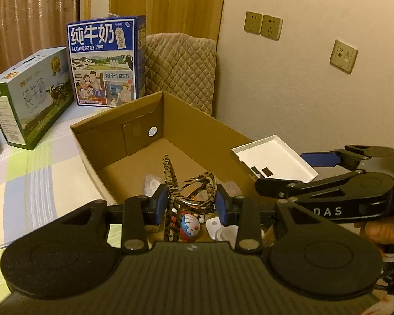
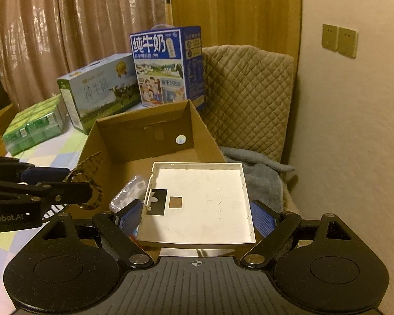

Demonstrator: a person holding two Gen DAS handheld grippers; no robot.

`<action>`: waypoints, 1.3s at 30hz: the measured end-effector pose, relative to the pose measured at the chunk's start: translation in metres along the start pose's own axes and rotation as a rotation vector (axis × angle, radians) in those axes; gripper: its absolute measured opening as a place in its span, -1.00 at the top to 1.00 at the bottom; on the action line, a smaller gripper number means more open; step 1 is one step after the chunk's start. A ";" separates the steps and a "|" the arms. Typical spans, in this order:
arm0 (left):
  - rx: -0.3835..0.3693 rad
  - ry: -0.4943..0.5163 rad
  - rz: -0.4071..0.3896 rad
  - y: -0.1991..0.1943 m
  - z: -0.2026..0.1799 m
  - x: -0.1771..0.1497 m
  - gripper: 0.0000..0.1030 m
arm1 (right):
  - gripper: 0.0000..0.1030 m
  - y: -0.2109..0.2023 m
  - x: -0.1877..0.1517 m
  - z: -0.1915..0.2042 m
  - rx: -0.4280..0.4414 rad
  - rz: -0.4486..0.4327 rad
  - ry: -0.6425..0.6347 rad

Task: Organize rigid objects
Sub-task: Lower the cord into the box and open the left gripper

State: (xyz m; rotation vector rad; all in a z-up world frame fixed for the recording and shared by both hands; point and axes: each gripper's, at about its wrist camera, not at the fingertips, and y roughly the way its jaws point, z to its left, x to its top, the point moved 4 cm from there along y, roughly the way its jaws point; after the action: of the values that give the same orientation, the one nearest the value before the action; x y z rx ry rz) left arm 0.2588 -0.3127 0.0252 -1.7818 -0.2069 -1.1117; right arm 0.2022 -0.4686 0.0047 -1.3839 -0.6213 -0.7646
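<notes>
I hold both loads over the open cardboard box, since it collects everything. My right gripper clamps the white tray by its side edges, level, above the box's right wall. My left gripper pinches the tiger-striped glasses over the near end's small toys.

left tongs clamped, right tongs gripping wide

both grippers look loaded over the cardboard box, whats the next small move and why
Probably lower the left gripper a little and open it. It is shut on the tiger-striped glasses, already above the cardboard box floor where small items lie. The right gripper holds the white tray over the box's right edge; it can follow.
</notes>
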 end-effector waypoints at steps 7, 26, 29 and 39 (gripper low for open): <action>-0.002 0.000 0.035 0.017 -0.002 -0.007 0.37 | -0.64 0.014 -0.002 -0.002 0.004 0.017 -0.003; -0.007 0.012 0.049 0.026 -0.001 -0.006 0.37 | -0.64 0.018 -0.002 -0.005 -0.006 0.016 -0.005; -0.006 0.014 0.050 0.026 -0.001 -0.006 0.37 | -0.64 0.018 -0.002 -0.005 -0.005 0.017 -0.005; 0.002 -0.002 0.026 0.022 0.003 -0.001 0.18 | -0.64 0.018 -0.003 -0.006 -0.012 0.017 -0.004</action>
State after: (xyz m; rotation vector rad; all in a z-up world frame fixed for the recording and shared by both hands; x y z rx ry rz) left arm 0.2724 -0.3211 0.0102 -1.7791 -0.1848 -1.0911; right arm 0.2140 -0.4738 -0.0091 -1.4003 -0.6079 -0.7530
